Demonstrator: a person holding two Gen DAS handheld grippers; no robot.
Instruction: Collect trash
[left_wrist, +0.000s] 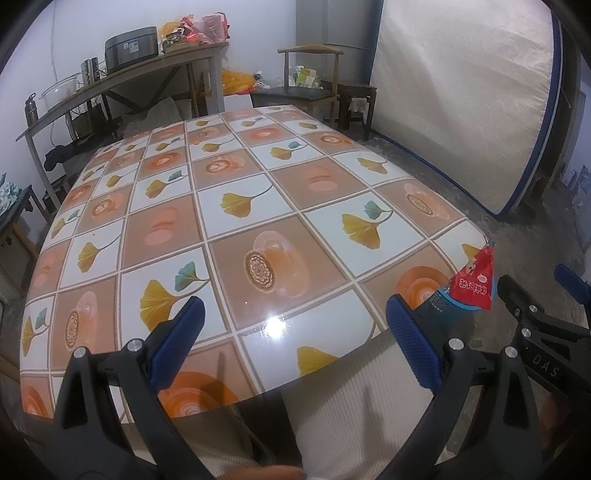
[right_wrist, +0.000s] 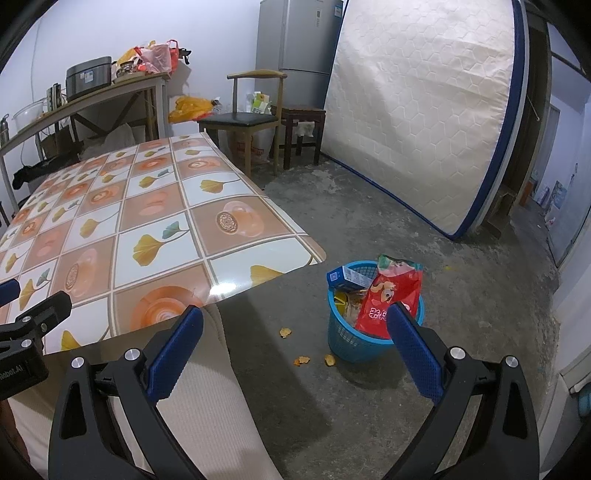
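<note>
Grippers: left gripper and right gripper both spread wide, nothing held; table top bare of litter; blue basket on floor just beside table corner, holding red snack bag, small blue box, other wrappers; crumbs on floor near basket; advice: approach crumbs low w/ right gripper, pinch gently, else they break.
</note>
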